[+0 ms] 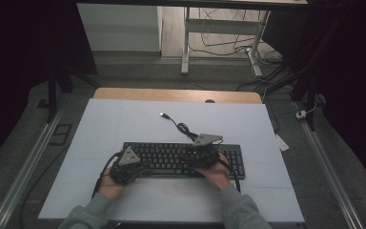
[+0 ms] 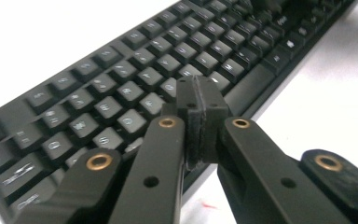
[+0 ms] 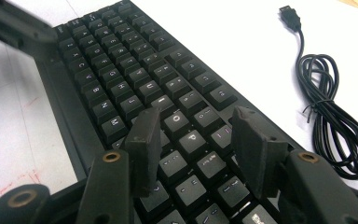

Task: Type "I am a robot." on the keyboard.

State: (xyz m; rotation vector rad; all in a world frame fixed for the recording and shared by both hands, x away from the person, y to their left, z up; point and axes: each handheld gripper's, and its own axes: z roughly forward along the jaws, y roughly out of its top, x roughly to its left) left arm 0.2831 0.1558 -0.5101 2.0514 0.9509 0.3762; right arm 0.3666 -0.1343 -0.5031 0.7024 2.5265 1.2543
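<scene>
The left gripper's (image 2: 200, 95) fingers (image 2: 212, 100) are pressed together with nothing between them, tips over the keys at the centre of the left gripper view. The right gripper's (image 3: 196, 135) fingers (image 3: 144, 140) stand apart, just above the keys in the lower half of the right gripper view, clamping nothing. The keyboard (image 1: 181, 155) lies flat at the centre of the high view on the white table (image 1: 124, 119), its coiled cable (image 3: 328, 126) at the right edge of the right gripper view.

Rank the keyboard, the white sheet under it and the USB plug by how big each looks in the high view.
1. white sheet, by far the largest.
2. keyboard, lying on the sheet.
3. USB plug, a tiny tip at the cable's far end.
None look close in size, so the order is sure.
</scene>
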